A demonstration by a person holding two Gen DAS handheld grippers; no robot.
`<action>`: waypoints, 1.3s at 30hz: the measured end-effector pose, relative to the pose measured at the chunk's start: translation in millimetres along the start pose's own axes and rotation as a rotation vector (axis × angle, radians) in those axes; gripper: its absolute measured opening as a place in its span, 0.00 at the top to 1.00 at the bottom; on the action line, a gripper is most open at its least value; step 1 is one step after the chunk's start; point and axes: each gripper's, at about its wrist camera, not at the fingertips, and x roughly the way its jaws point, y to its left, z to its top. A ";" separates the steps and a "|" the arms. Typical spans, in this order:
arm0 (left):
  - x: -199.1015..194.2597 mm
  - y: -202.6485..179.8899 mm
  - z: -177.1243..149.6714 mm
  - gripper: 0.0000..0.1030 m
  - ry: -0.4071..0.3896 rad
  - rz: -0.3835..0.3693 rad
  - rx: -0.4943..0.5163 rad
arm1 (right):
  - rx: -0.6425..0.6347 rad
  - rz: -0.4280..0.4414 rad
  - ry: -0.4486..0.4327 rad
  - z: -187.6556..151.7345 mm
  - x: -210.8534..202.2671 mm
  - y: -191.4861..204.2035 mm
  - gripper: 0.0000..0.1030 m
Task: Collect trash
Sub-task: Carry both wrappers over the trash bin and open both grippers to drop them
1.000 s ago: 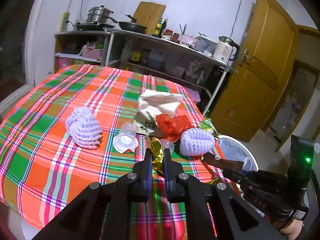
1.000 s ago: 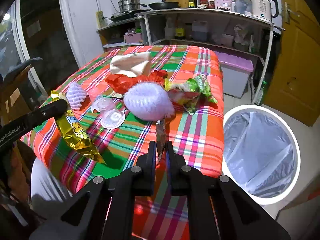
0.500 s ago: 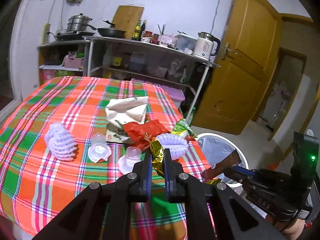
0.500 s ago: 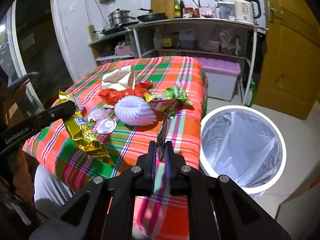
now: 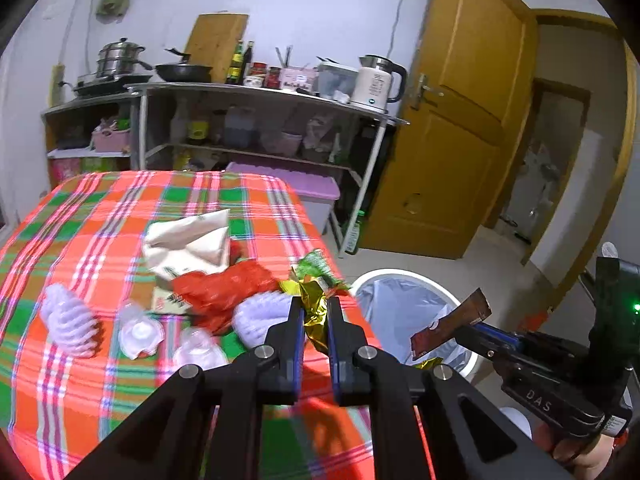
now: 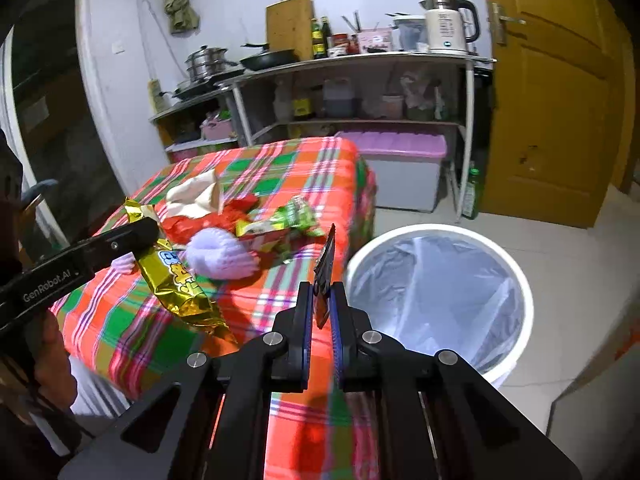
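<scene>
My left gripper (image 5: 314, 312) is shut on a gold snack wrapper (image 5: 314, 314), seen hanging full length in the right wrist view (image 6: 176, 280), above the table's near right corner. My right gripper (image 6: 322, 300) is shut on a thin dark brown wrapper (image 6: 326, 268), which also shows in the left wrist view (image 5: 450, 330) over the near rim of the white bin (image 5: 404, 280). The bin (image 6: 436, 284) is lined with a clear bag and stands on the floor right of the table. On the plaid cloth lie a red bag (image 5: 224, 288), a green packet (image 6: 280, 220), purple foam nets (image 5: 68, 320) and clear cups (image 5: 140, 330).
A crumpled beige paper bag (image 5: 188, 240) lies mid-table. Metal shelves with pots, bottles and a kettle (image 5: 376, 84) stand behind, with a purple-lidded box (image 6: 400, 168) under them. A yellow wooden door (image 5: 452, 140) is at the right. Tiled floor surrounds the bin.
Both grippers have lifted and swung right toward the bin, each still holding its wrapper. The brown wrapper now hangs by the bin's rim.
</scene>
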 end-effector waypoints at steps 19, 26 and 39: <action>114.3 -79.1 7.6 0.90 0.129 -0.118 0.121 | 0.140 -0.107 0.050 -11.6 15.0 -90.2 0.91; 146.8 -89.6 -0.7 0.86 0.186 -0.145 0.132 | 0.202 -0.092 0.115 -20.9 36.4 -115.8 0.91; 159.9 -86.5 -3.0 0.66 0.205 -0.157 0.109 | 0.218 -0.123 0.131 -25.1 44.3 -126.8 0.66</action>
